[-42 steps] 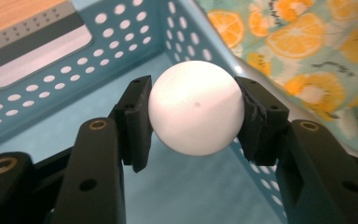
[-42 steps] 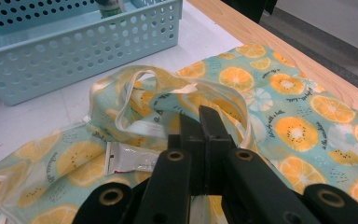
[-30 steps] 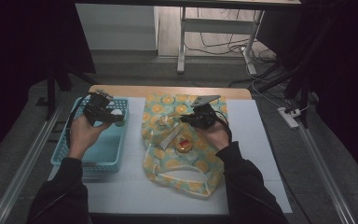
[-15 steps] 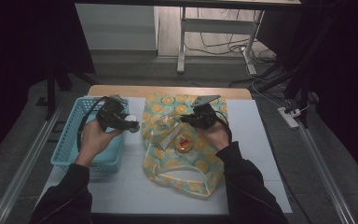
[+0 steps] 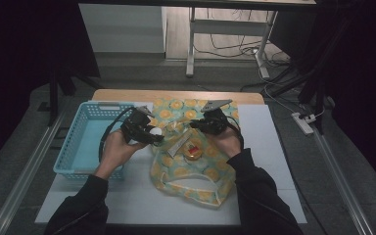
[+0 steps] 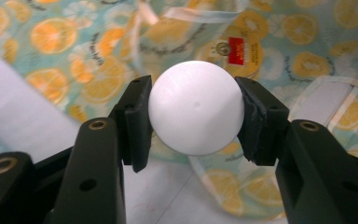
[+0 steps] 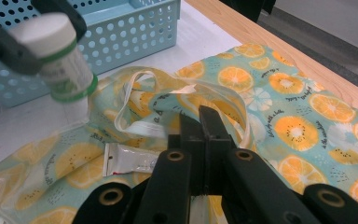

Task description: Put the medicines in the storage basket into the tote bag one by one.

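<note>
My left gripper [image 5: 152, 134] is shut on a small white bottle [image 5: 155, 131] with a green label [image 7: 63, 70], held above the left edge of the bag. In the left gripper view its round white end [image 6: 196, 121] sits between the two jaws. The cloth bag [image 5: 191, 169], teal with orange slices, lies in the middle of the table. My right gripper [image 5: 196, 125] is shut on the bag's pale strap near the mouth [image 7: 200, 119] and lifts it. A white tube [image 7: 130, 161] and a round yellow tin [image 5: 194, 152] with a red label lie in the bag's mouth.
A light blue perforated basket [image 5: 85, 142] stands left of the bag. A white mat [image 5: 269, 161] covers the table, with a wooden edge [image 5: 176, 95] at the back. Metal rails run along both sides on the floor.
My left gripper has carried the bottle rightward from over the basket to the bag's left edge. The right gripper has held its place on the bag.
</note>
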Available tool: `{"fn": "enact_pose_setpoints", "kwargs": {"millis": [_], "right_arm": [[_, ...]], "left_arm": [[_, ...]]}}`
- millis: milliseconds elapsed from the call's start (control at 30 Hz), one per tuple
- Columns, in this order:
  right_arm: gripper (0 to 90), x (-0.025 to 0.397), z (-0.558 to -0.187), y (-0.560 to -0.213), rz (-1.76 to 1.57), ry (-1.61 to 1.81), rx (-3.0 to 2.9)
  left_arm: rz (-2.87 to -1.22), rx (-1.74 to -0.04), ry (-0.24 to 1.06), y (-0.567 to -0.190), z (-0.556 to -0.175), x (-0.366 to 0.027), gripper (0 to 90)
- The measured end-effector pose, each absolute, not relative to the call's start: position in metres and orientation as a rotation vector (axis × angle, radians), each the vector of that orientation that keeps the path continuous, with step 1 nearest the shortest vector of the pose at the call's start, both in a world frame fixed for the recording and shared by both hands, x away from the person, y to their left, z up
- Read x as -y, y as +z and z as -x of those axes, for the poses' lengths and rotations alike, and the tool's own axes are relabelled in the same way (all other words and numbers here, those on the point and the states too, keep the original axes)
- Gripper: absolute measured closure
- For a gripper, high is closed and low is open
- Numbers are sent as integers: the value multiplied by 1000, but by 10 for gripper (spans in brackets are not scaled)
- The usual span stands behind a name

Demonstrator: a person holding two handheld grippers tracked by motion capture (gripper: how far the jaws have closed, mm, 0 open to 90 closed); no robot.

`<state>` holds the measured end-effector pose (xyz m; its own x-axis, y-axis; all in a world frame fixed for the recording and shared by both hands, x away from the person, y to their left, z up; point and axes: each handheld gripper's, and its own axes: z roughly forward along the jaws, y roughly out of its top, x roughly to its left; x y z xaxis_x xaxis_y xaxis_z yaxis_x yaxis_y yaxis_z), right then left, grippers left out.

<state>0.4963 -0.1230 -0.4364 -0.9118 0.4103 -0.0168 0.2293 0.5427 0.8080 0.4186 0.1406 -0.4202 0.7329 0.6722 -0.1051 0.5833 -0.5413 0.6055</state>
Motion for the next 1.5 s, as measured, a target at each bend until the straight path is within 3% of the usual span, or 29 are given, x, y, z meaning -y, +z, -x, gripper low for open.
{"fn": "enact_pose_setpoints", "kwargs": {"millis": [933, 1500], "right_arm": [[900, 124, -500, -441, -568, 1297, -2571], [900, 128, -504, -444, -590, 1287, -2571]], "left_arm": [[-2392, -776, 145, -447, -440, -49, 506], [-2400, -778, 151, -469, -454, -32, 504]]}}
